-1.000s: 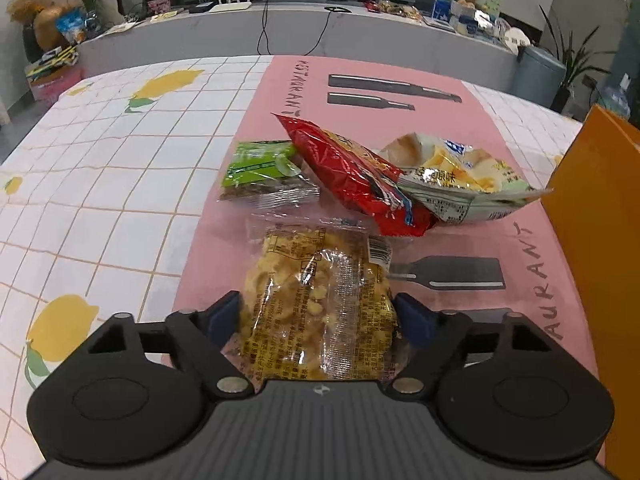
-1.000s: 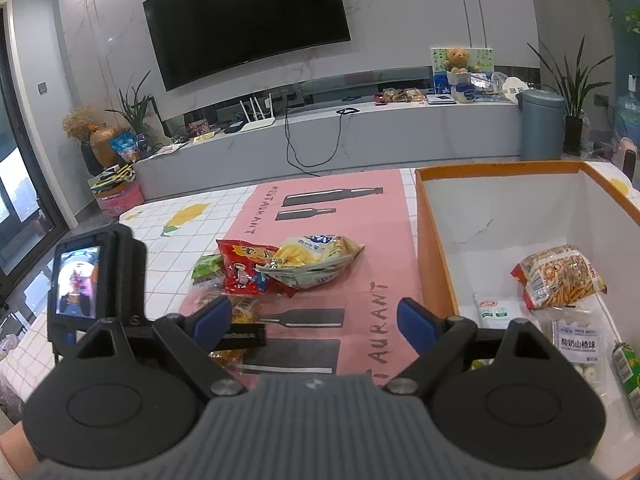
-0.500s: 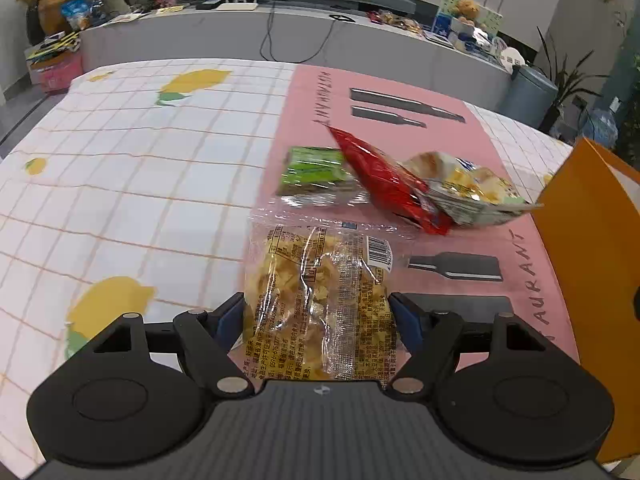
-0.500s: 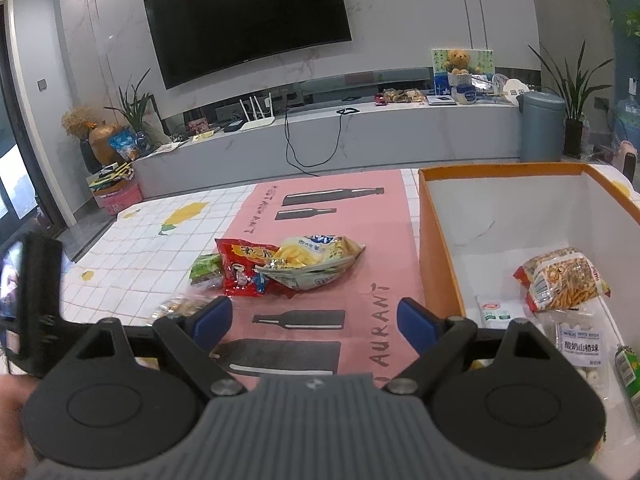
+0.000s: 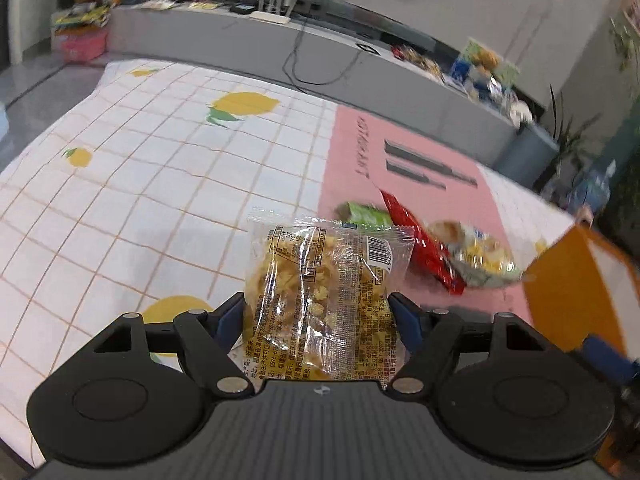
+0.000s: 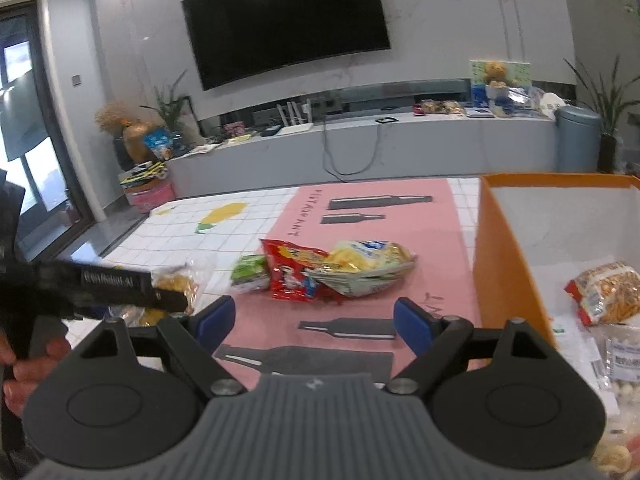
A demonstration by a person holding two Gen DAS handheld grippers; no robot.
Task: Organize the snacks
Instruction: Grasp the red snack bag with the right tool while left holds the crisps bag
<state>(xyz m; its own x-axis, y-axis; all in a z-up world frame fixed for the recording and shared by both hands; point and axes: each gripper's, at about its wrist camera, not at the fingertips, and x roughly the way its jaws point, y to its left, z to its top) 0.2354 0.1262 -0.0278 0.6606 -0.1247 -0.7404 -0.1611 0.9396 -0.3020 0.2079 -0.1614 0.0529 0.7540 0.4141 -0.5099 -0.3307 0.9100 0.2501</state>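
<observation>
Clear crinkly packet of yellow snacks (image 5: 320, 300) was clamped between the left gripper (image 5: 320, 320) fingers; its slick film could slip out.

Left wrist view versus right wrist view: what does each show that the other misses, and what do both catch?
Only the left wrist view shows the barcode face of the clear yellow snack bag, clamped between the left tongs.

Only the right wrist view shows inside the orange box, where packets already lie, plus the right tongs, empty, jaws closing slightly.

Both show the green packet, red bag and pale chip bag on the pink mat.
</observation>
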